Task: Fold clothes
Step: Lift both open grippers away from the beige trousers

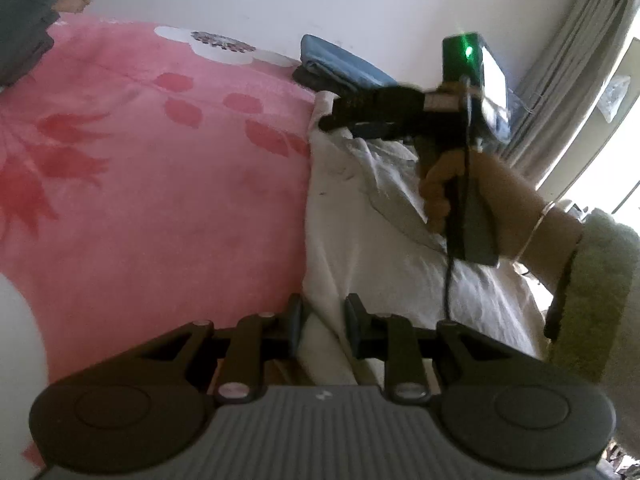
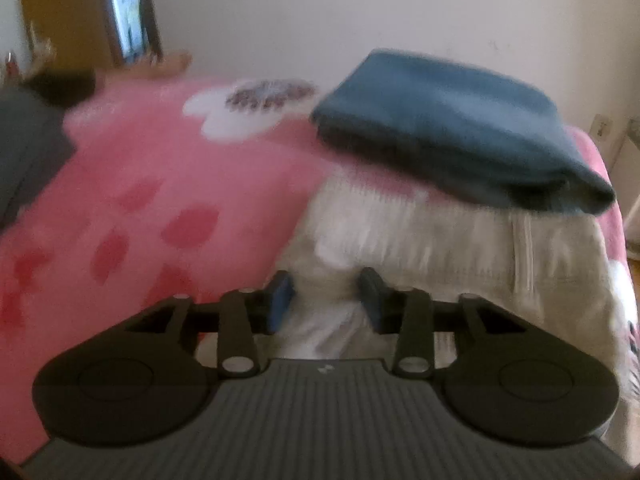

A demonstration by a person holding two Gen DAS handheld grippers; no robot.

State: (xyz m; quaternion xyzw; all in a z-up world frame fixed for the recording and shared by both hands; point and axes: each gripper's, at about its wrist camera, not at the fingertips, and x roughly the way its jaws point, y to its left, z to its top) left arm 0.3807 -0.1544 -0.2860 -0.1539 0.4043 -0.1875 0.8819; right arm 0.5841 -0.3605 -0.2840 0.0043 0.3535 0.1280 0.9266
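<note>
Pink floral blanket [image 1: 140,200] covers bed, white wall behind, grey curtains [image 1: 568,92] beside window. Left hand-held gripper [image 1: 322,320] grasping white garment [image 1: 360,240] edge; right hand-held gripper [image 2: 326,300] released w/ cloth between. Folded blue cloth [image 2: 452,132] just past garment. No readable text.

Each wrist camera looks forward and down past its hand-held gripper, close above the bed [image 1: 160,180]; both views share the white garment [image 2: 460,248] and blue folded cloth [image 2: 440,132].
</note>
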